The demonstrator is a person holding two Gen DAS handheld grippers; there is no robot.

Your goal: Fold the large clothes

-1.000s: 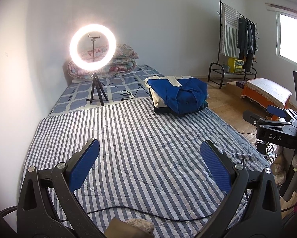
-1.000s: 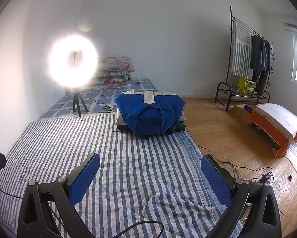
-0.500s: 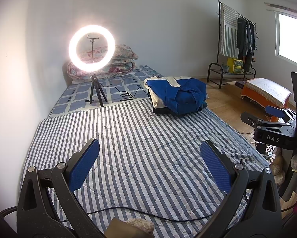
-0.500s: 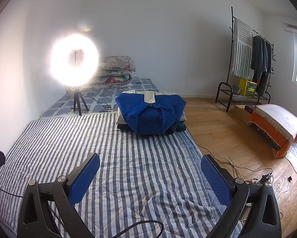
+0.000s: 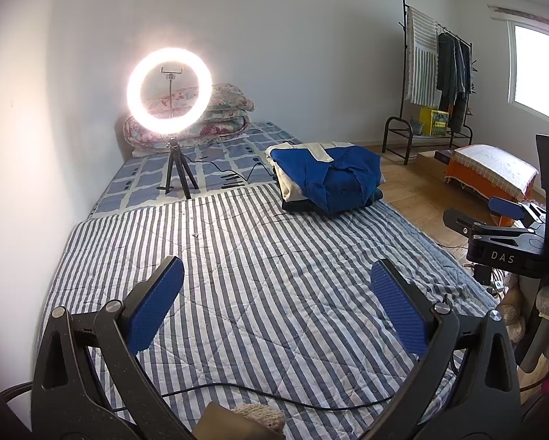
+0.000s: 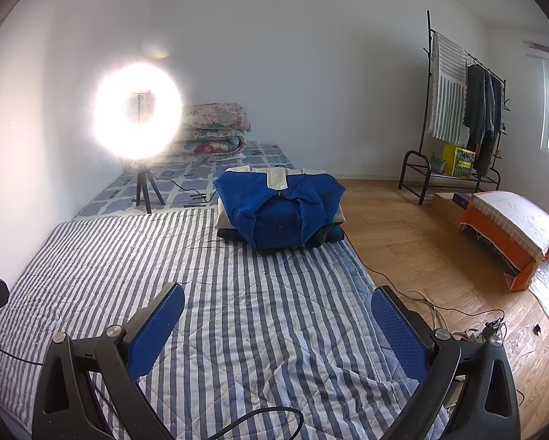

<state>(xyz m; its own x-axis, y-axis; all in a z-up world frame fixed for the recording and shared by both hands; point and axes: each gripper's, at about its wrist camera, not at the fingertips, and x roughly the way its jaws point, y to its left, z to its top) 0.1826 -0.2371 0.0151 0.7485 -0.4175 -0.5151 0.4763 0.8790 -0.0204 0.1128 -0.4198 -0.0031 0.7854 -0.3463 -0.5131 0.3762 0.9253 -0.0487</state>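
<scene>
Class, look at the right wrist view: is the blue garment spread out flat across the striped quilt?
No: the blue garment sits folded on top of a small stack of clothes at the far end of the striped quilt.

Glaring ring light (image 6: pixel 138 110), fisheye-warped edges

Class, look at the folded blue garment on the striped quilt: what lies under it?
Under the blue garment sits a cream folded layer, then dark and teal fabric, all stacked on the striped quilt. How many pieces the stack holds is hidden.
</scene>
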